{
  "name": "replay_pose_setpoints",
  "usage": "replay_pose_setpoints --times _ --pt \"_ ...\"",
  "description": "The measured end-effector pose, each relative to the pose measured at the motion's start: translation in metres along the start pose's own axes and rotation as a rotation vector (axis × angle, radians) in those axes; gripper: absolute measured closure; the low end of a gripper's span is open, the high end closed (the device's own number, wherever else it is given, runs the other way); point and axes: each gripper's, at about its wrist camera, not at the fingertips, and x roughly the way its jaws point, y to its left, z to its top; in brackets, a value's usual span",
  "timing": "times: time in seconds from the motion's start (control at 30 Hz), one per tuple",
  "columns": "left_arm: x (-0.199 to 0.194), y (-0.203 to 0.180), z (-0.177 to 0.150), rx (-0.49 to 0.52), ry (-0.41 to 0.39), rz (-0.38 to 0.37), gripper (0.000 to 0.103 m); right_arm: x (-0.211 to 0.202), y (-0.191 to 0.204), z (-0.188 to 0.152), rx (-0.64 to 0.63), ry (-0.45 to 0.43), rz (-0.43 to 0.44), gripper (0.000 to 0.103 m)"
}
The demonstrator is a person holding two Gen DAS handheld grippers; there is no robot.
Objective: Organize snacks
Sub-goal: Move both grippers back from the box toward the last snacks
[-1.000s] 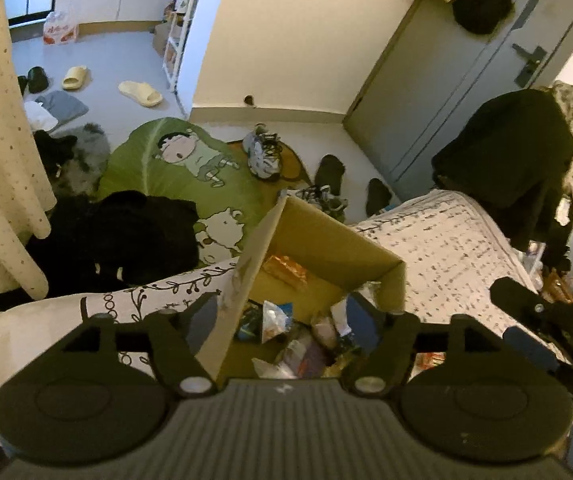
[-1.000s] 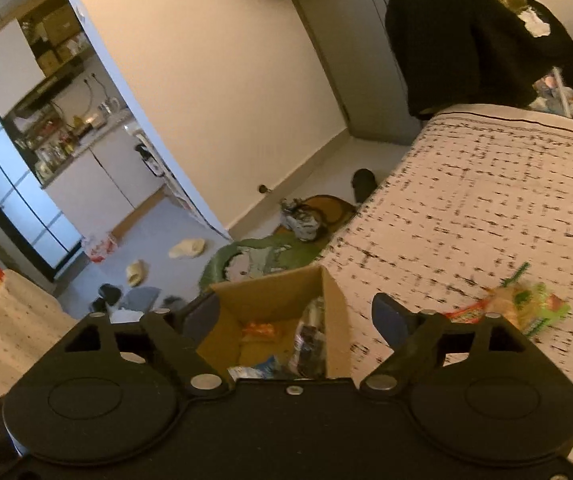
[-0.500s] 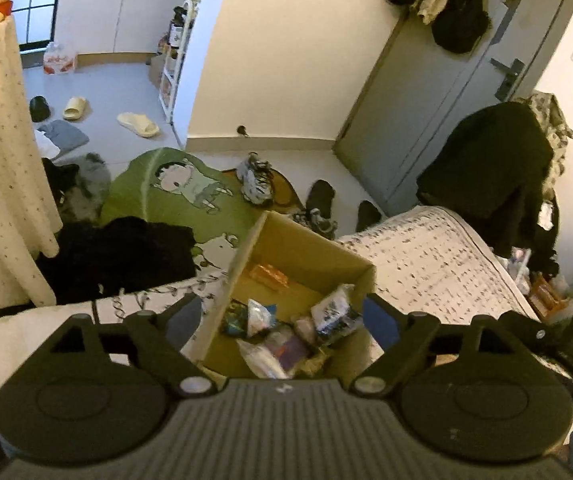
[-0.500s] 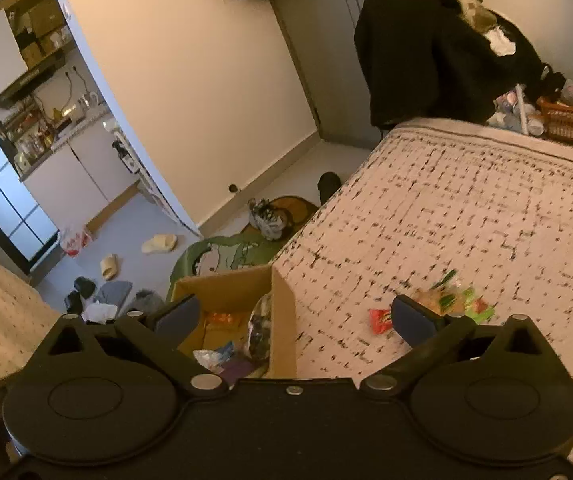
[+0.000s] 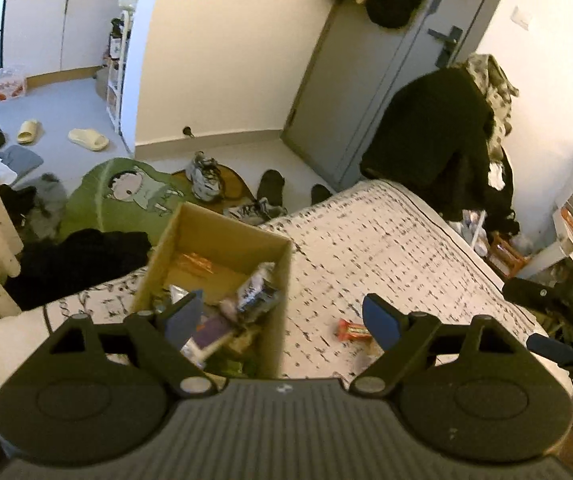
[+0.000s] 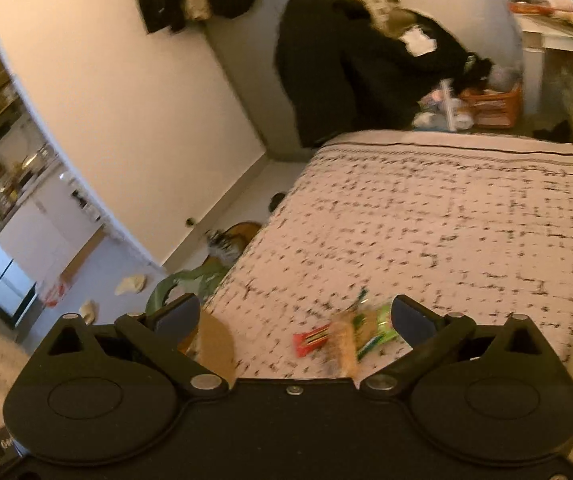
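An open cardboard box [image 5: 274,280] sits on the bed, holding several snack packets [image 5: 256,292]. My left gripper [image 5: 282,320] is open and empty, above the box's right wall. A red snack bar [image 5: 350,330] lies on the bedspread just right of the box. In the right wrist view, my right gripper [image 6: 296,320] is open and empty above a small pile: a red packet [image 6: 310,340], a tan snack [image 6: 344,346] and a green packet [image 6: 378,328]. A corner of the box [image 6: 214,346] shows at lower left.
The patterned bedspread [image 6: 446,232] stretches ahead. A chair draped in black clothes [image 5: 430,136] stands at the bed's far end, by a grey door [image 5: 366,80]. Shoes, slippers and a green cartoon rug [image 5: 126,196] lie on the floor. The right gripper's body [image 5: 558,300] shows at right.
Both grippers have pulled back and swung right, away from the box. The loose snacks on the bedspread now sit between the right gripper's fingers. Both stay open.
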Motion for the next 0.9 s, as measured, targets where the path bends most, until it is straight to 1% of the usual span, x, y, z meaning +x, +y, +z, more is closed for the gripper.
replay_pose_setpoints --times 0.1,0.23,0.3,0.43,0.57,0.73,0.77,0.8,0.83,0.9 --pt "0.005 -0.011 -0.004 0.002 0.015 -0.012 0.017 0.000 -0.011 0.002 0.025 0.002 0.015 0.000" --pt "0.011 -0.028 -0.009 0.011 0.030 -0.019 0.017 0.003 -0.026 0.003 0.053 0.002 -0.009 0.000" --pt "0.014 -0.037 -0.012 0.016 0.037 -0.032 0.017 0.011 -0.036 0.003 0.082 0.027 -0.014 0.000" --pt "0.022 -0.059 -0.017 0.067 0.031 -0.046 0.017 0.022 -0.049 0.000 0.095 0.053 -0.036 0.000" --pt "0.038 -0.072 -0.022 0.061 0.053 -0.048 0.017 0.031 -0.061 0.000 0.112 0.066 -0.052 0.000" --pt "0.063 -0.086 -0.024 0.056 0.080 -0.039 0.019 0.056 -0.077 0.000 0.147 0.110 -0.079 0.002" --pt "0.068 -0.089 -0.024 0.051 0.091 -0.042 0.020 0.063 -0.080 0.000 0.157 0.125 -0.085 0.005" --pt "0.074 -0.092 -0.024 0.044 0.099 -0.048 0.020 0.070 -0.083 -0.001 0.168 0.138 -0.088 0.011" --pt "0.079 -0.095 -0.024 0.037 0.104 -0.053 0.021 0.075 -0.086 -0.002 0.178 0.150 -0.090 0.013" --pt "0.090 -0.102 -0.026 0.031 0.110 -0.055 0.022 0.086 -0.092 -0.004 0.203 0.171 -0.098 0.024"
